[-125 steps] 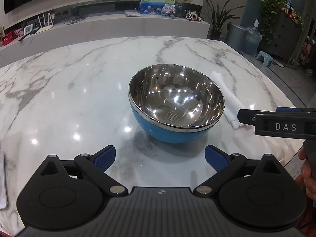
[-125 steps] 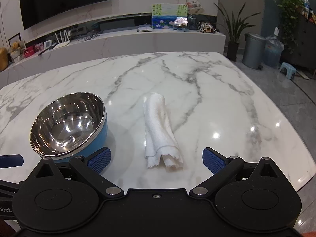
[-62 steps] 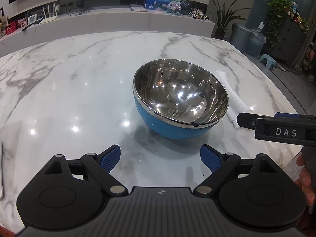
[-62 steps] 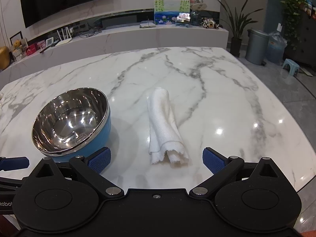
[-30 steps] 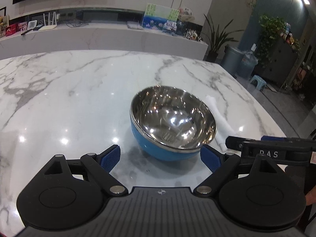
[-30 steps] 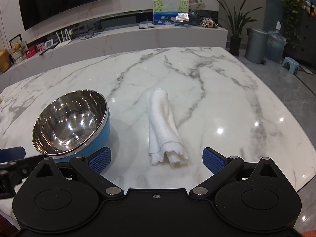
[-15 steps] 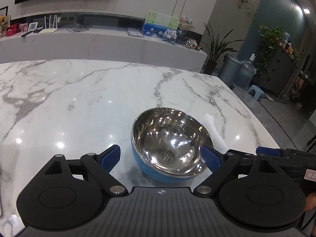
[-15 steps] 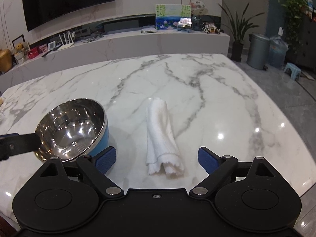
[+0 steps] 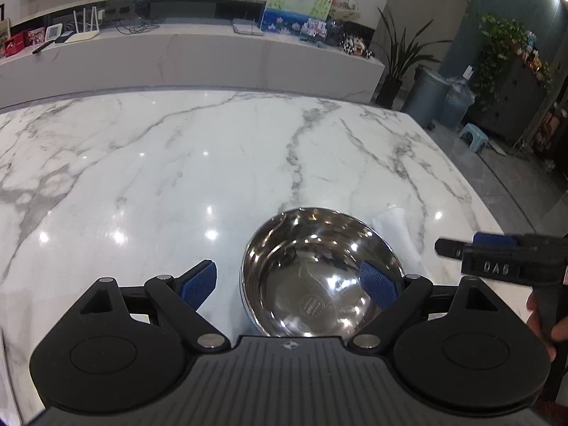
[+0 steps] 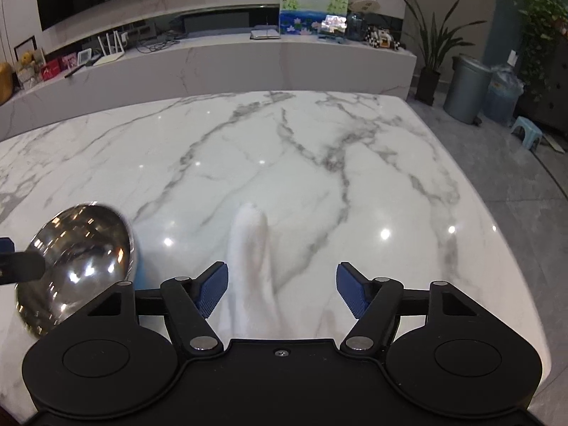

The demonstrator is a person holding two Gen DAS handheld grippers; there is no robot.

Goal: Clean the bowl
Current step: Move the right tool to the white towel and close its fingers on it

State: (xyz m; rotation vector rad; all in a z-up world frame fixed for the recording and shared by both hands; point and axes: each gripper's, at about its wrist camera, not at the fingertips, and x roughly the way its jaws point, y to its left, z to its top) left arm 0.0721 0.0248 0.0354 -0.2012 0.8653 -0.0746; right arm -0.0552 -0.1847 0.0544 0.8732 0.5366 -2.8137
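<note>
1 steel bowl (image 9: 319,277) | nothing inside | rolled towel (image 10: 248,248) beside, on marble table (image 10: 319,163)

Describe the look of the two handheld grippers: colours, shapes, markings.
Both the left gripper and right gripper are matte black, with two round discs, angled link arms with silver pivot pins, and blue ribbed pads. The left's body is ribbed grey; white "DAS" lettering marks the right's side.

My left gripper (image 9: 287,282) dropped over the bowl (image 9: 319,284), right pad now inside. My right gripper (image 10: 282,289) closed in over the towel (image 10: 248,248).
</note>
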